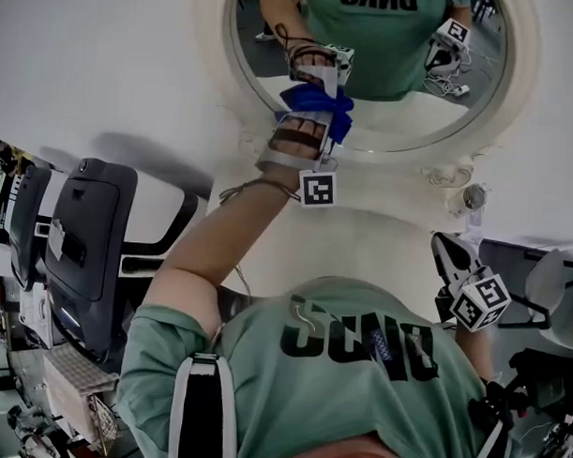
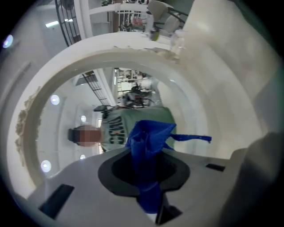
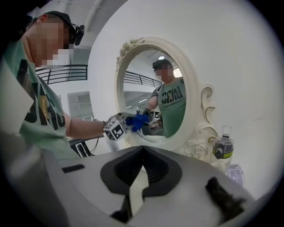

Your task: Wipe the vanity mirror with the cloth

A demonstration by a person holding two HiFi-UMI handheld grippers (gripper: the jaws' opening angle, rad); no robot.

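Head view: the vanity mirror (image 1: 479,99), oval in a cream carved frame, stands at the far edge of the white vanity top (image 1: 380,231). The left gripper (image 1: 311,121) reaches out to its lower glass, jaws clamped on a bunched blue cloth (image 1: 321,104) that presses on the glass just above the frame's bottom rim. The gripper and cloth show again, reflected, right above. The right gripper (image 1: 447,257) hangs near the person's body at the right, well apart from the mirror, its dark jaws narrowed to a point. A black chair (image 1: 89,245) stands at the left.

Left gripper view: the jaws of the left gripper (image 2: 148,175) are closed on the cloth (image 2: 148,139), which rises out of them in a crumpled bunch, with one thin strip trailing to the right. The mirror frame (image 2: 208,111) rings the view, and the glass reflects the person's green shirt.

Right gripper view: the right gripper (image 3: 136,184) has its jaws drawn together at the tips, with only a thin pale slit behind them and nothing held. Far beyond, the mirror (image 3: 153,71) stands upright. The left gripper (image 3: 126,124) holds the cloth (image 3: 137,120) at the lower left of the glass. A small bottle (image 3: 223,148) with a yellow-green band stands just right of the frame's foot.
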